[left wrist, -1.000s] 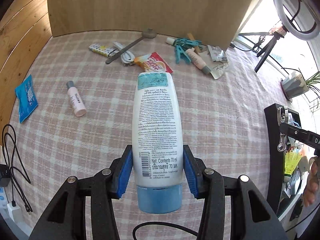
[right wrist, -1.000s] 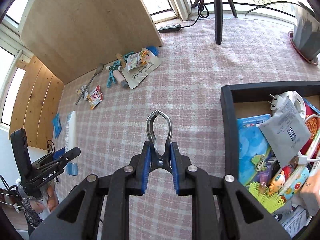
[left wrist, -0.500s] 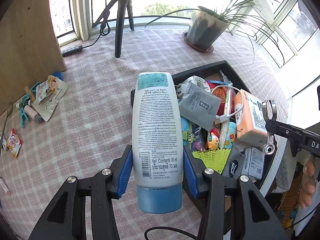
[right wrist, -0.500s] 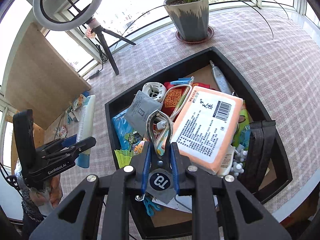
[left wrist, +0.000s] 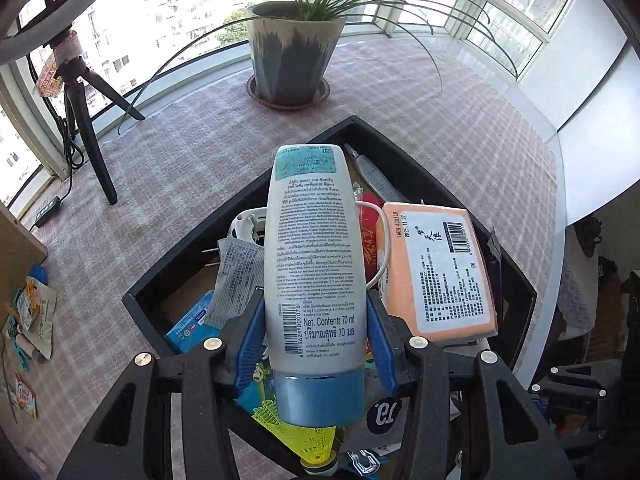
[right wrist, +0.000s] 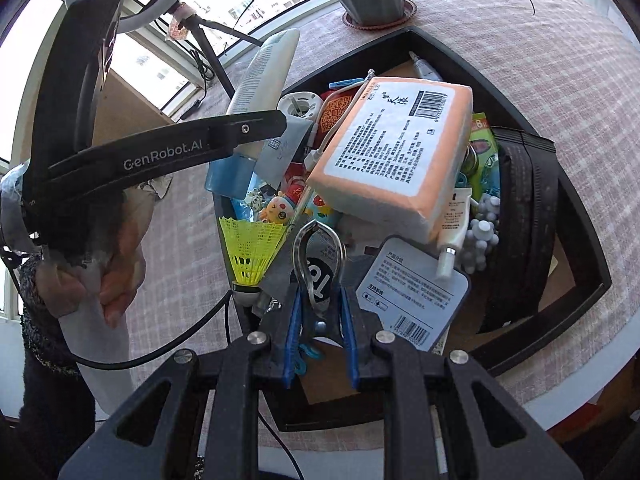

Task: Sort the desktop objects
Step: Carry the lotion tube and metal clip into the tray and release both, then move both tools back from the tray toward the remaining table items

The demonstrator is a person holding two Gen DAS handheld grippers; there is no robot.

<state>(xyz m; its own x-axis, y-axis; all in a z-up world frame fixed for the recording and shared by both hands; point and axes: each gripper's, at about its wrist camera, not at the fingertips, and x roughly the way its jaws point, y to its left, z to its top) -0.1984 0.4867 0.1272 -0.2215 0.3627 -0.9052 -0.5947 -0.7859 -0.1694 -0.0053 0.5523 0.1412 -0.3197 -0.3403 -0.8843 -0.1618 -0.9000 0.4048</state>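
Pinching a white plastic lotion tube with a blue cap [left wrist: 315, 280] low on its body, the left gripper [left wrist: 316, 340] holds it over the black rectangular tray [left wrist: 516, 276]. The tube looks light, soft and likely slick. Over the same tray, the right gripper [right wrist: 319, 322] clamps a stiff, light metal spring clip [right wrist: 316, 264].

a round table under a pink-and-white checked cloth [left wrist: 192, 184] carries a black rectangular tray [left wrist: 420, 160] crammed with clutter, a grey potted plant [left wrist: 294, 56] on its saucer, and a black tripod [left wrist: 92, 132].
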